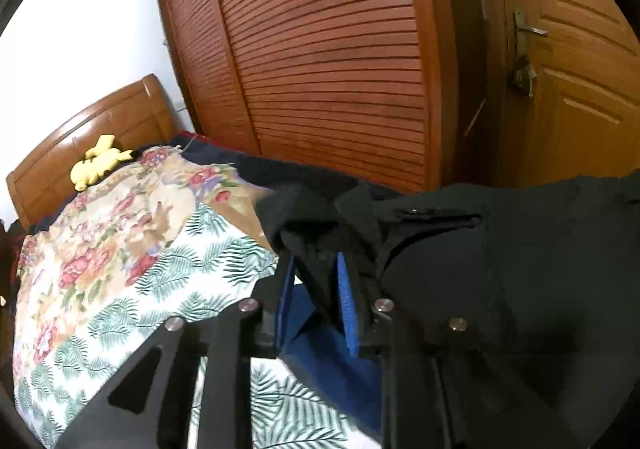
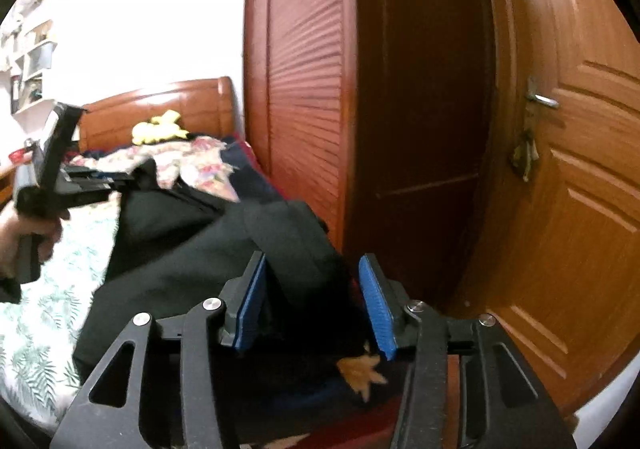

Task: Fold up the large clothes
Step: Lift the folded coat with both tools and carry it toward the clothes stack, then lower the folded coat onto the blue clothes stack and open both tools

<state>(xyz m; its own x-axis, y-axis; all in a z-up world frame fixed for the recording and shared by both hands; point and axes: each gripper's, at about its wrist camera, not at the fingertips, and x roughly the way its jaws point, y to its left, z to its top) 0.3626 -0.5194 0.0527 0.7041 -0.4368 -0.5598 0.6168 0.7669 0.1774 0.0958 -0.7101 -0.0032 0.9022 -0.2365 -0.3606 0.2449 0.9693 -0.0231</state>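
A large black garment [image 1: 500, 269] hangs lifted over the bed; it also shows in the right wrist view [image 2: 192, 261]. My left gripper [image 1: 316, 269] is shut on the garment's upper edge, near a collar fold, its blue pads [image 1: 344, 301] pinching cloth. From the right wrist view, the left gripper [image 2: 132, 179] holds the garment's far corner raised. My right gripper [image 2: 312, 301] is open, its blue pads [image 2: 376, 309] wide apart, with the garment's near edge lying between the jaws.
The bed has a floral and leaf-print cover [image 1: 120, 269]. A yellow plush toy [image 1: 100, 163] lies by the wooden headboard [image 1: 92, 129]. A louvred wardrobe [image 1: 320, 61] and a wooden door [image 2: 580, 189] stand close on the right.
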